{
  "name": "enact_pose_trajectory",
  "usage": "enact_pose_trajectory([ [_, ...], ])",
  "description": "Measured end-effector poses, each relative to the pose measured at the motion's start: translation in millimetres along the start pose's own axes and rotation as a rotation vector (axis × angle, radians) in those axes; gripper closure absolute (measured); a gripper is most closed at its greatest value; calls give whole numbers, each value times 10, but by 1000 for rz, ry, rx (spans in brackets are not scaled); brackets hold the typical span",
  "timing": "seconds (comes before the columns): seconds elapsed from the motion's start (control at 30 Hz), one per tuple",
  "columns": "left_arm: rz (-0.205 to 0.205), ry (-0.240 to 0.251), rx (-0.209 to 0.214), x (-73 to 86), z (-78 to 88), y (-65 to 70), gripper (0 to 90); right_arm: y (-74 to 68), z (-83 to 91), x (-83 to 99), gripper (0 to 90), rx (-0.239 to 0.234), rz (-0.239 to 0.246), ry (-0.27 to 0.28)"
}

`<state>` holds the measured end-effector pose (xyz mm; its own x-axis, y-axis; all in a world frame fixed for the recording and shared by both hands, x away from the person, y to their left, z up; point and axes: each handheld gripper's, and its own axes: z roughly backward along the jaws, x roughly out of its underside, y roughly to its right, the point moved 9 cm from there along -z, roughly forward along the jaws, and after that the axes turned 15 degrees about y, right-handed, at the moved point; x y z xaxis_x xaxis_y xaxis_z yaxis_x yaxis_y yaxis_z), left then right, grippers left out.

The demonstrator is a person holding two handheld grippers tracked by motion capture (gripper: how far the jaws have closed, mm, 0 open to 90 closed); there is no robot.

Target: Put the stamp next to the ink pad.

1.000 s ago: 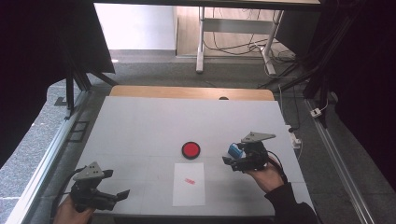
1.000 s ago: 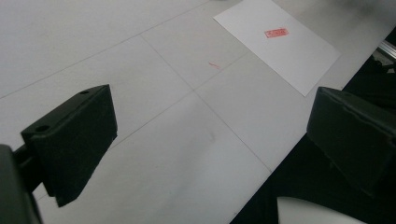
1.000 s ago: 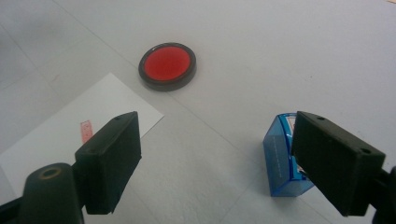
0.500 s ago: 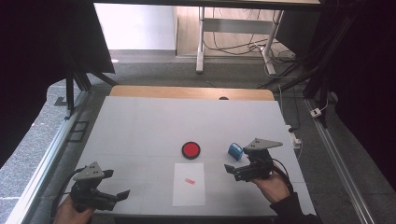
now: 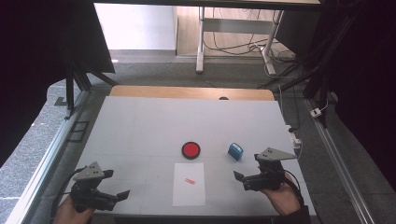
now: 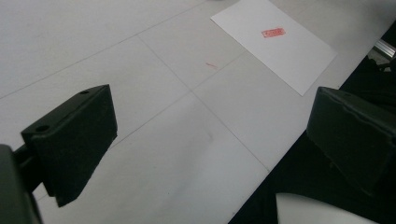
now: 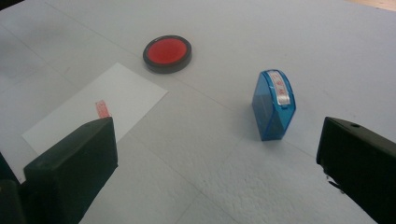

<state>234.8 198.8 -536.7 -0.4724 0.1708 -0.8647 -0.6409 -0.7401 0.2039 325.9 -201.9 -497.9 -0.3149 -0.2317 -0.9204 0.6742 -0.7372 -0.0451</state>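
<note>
So our right gripper [image 5: 252,178] has let go of the blue stamp [image 5: 236,151] and backed off, jaws just opened wide and empty. Stamp stands on the table [image 5: 140,126] right of the red ink pad [image 5: 191,150], stamped paper [image 5: 188,184] nearby. Left gripper [image 5: 112,196] sits open. We reckon stamping's done; next, retreat without clipping it.

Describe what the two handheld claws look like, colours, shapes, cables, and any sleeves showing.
Both the left claw and the right claw are black, each topped by a grey three-cornered plate. Their jaws are thick, blocky black pads with small screw holes. A dark cable loops from the left claw, another trails behind the right. A dark sleeve covers the right wrist.
</note>
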Motion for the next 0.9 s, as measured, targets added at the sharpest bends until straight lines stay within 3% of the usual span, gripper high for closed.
enact_pose_trajectory([
  [0.27, 9, 4, 1, -2, 6, -6, 20, 57, 184, 74, 0, 54, -21, 15],
  [0.9, 10, 5, -2, 4, 13, -5, 20, 168, 515, 373, 0, 138, -36, -51],
])
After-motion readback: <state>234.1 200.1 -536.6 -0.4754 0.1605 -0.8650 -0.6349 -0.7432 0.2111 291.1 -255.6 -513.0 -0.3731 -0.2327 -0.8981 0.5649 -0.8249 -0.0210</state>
